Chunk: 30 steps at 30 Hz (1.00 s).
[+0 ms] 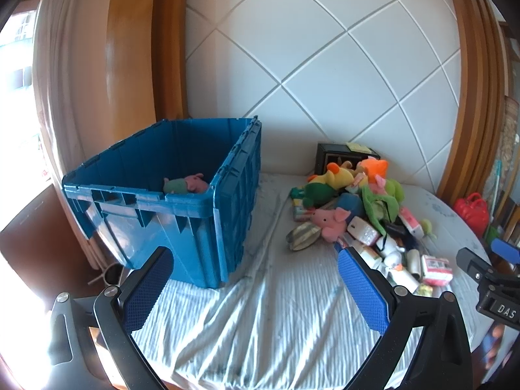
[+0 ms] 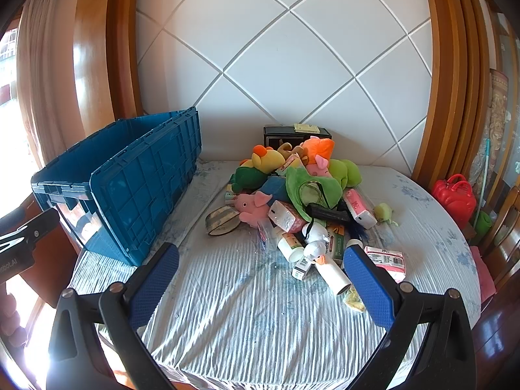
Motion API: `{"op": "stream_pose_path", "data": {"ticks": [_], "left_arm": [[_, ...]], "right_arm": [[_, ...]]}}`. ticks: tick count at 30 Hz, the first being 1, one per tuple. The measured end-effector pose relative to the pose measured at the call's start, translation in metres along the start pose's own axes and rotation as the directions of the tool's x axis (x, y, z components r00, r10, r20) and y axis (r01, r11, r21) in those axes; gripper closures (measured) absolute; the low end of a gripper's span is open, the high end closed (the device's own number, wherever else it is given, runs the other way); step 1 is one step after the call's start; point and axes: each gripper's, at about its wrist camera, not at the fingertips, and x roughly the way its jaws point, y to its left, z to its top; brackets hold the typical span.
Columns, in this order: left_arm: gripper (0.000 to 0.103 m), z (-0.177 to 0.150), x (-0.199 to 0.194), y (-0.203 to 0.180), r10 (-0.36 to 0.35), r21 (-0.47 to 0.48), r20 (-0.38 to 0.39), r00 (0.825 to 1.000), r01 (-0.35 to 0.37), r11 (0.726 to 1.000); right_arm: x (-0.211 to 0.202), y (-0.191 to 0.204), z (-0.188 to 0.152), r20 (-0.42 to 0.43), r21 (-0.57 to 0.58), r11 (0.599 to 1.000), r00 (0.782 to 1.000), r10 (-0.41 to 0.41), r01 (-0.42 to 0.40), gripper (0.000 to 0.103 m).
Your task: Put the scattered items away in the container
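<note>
The left gripper (image 1: 255, 287) and right gripper (image 2: 261, 279) both gape wide, empty. The crate (image 1: 182, 224) sits left of frame, the toy pile (image 2: 292, 195) at centre.

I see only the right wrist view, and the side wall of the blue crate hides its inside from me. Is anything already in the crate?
Observer: Yes. The left wrist view looks over the rim of the blue crate, and one plush toy, pink and green, lies inside.
Operator: Does the left tool hold something? I see only a piece of it at my left edge.
Observer: No. The left tool is open and empty, with only the striped cloth showing between its fingers.
</note>
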Motion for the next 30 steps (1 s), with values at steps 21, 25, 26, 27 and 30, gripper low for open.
{"op": "stream_pose_path", "data": {"ticks": [21,25,26,27,30], "left_arm": [[0.0,-0.002,0.003,0.007,-0.003,-0.001,0.018,1.0,0.003,1.0],[0.0,-0.003,0.004,0.01,-0.003,-0.002,0.016,1.0,0.003,1.0],[0.0,-0.003,0.004,0.01,-0.003,-0.002,0.016,1.0,0.003,1.0],[0.0,-0.003,0.004,0.011,-0.003,-0.002,0.015,1.0,0.003,1.0],[0.0,-0.004,0.003,0.012,-0.004,-0.001,0.016,1.0,0.004,1.0]], "right_arm": [[0.001,0.007,-0.003,-0.003,0.0,1.0,1.0,-0.013,0.013,0.0],[0.0,0.009,-0.004,-0.003,-0.001,1.0,1.0,-0.016,0.016,0.0],[0.0,0.01,-0.004,-0.004,-0.001,1.0,1.0,-0.016,0.016,0.0],[0.0,0.01,-0.004,-0.004,-0.002,1.0,1.0,-0.016,0.016,0.0],[0.0,0.013,-0.004,-0.005,-0.003,1.0,1.0,-0.017,0.017,0.0]]}}
